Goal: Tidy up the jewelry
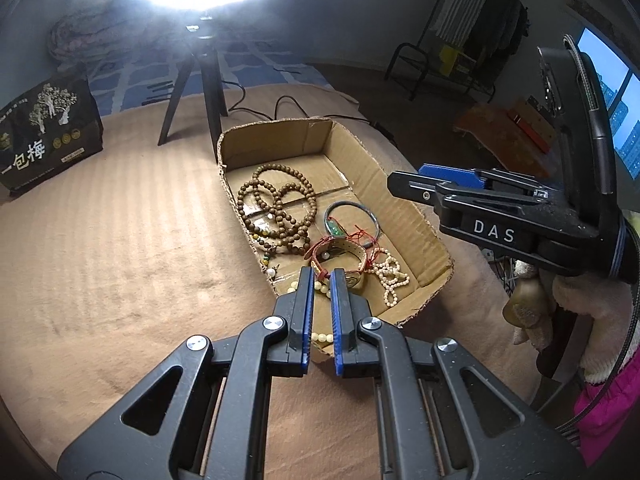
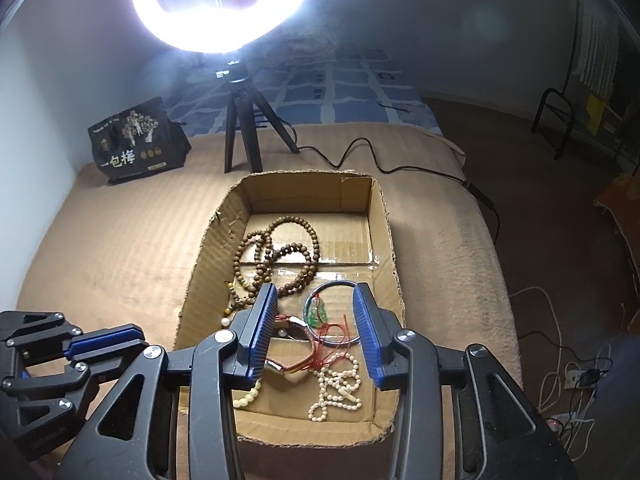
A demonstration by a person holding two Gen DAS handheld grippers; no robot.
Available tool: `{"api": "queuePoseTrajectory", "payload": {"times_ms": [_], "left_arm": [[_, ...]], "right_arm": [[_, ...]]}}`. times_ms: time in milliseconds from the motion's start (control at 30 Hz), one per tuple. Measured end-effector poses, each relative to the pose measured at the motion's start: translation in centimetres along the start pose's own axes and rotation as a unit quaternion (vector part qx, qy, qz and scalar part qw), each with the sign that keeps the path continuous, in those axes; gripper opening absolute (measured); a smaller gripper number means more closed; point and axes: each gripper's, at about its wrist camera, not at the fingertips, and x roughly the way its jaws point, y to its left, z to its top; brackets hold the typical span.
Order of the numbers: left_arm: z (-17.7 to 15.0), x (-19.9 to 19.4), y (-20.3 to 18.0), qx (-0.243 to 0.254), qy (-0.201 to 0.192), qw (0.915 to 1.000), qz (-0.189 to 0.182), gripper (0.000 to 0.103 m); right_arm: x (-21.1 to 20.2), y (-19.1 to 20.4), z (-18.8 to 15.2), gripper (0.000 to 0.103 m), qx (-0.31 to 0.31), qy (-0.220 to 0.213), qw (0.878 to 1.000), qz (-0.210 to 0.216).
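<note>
Nearest to the lenses are the two sets of tongs, both held above the near end of an open cardboard box (image 2: pixel 394 240) that sits on a bed with a tan cover (image 1: pixel 120 208).

The left tongs (image 1: pixel 321 276) show only a narrow gap between their blue pads and nothing gripped; they read as together and empty. Yellowish beads (image 1: pixel 322 286) lie below them, seen through that gap.

The right tongs (image 2: pixel 315 292) stand apart, with nothing between the pads. Directly beneath their opening lie a dark bangle (image 2: pixel 340 286) with a green pendant (image 2: pixel 318 312), a red cord (image 2: pixel 332 334) and a cream strap (image 2: pixel 282 366). A white bead string (image 2: pixel 336 388) is just nearer and to the right, close to the box's front wall.

Farther into the box, a long brown bead necklace (image 2: pixel 276 256) is coiled, apart from the tangled group.

Judgement: the step in hand is the choice and approach of one piece from the tangle. The next move calls for lowering the right tongs over a single item, likely the bangle, and closing without catching the red cord, which is threaded among its neighbours.

Beyond the box stand a tripod (image 2: pixel 240 136) with a ring light (image 2: pixel 224 32) and a dark printed bag (image 2: pixel 136 140).
</note>
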Motion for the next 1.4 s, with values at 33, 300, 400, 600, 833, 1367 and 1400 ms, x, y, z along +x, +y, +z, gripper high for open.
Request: {"api": "queuePoseTrajectory", "payload": {"times_ms": [33, 300, 400, 600, 833, 1367, 1400], "left_arm": [[-0.1, -0.4, 0.0, 0.000, -0.002, 1.0000, 0.000, 0.006], [-0.7, -4.3, -0.1, 0.005, -0.029, 0.9995, 0.006, 0.006], [-0.9, -6.0, -0.2, 0.007, -0.041, 0.9991, 0.010, 0.006], [-1.5, -9.7, -0.1, 0.015, -0.069, 0.9971, 0.027, 0.006], [-2.9, -13.7, -0.5, 0.028, -0.115, 0.9918, 0.049, 0.065], [-5.0, -15.9, -0.5, 0.059, -0.151, 0.9825, 0.091, 0.082], [-5.0, -16.1, -0.6, 0.063, -0.154, 0.9814, 0.096, 0.082]], "right_arm": [[-0.3, 0.2, 0.0, 0.038, -0.001, -0.002, 1.000, 0.000], [-3.8, 2.1, -0.1, 0.038, -0.007, -0.023, 1.000, 0.001], [-5.6, 3.2, -0.1, 0.038, -0.016, -0.037, 0.999, -0.003], [-8.6, 4.7, -0.6, 0.040, -0.016, -0.057, 0.998, -0.008], [-12.1, 6.5, -1.3, 0.058, -0.016, -0.093, 0.995, -0.013], [-13.5, 7.2, -2.9, 0.080, -0.003, -0.129, 0.990, -0.064], [-13.7, 7.1, -3.0, 0.080, 0.000, -0.132, 0.989, -0.066]]}}
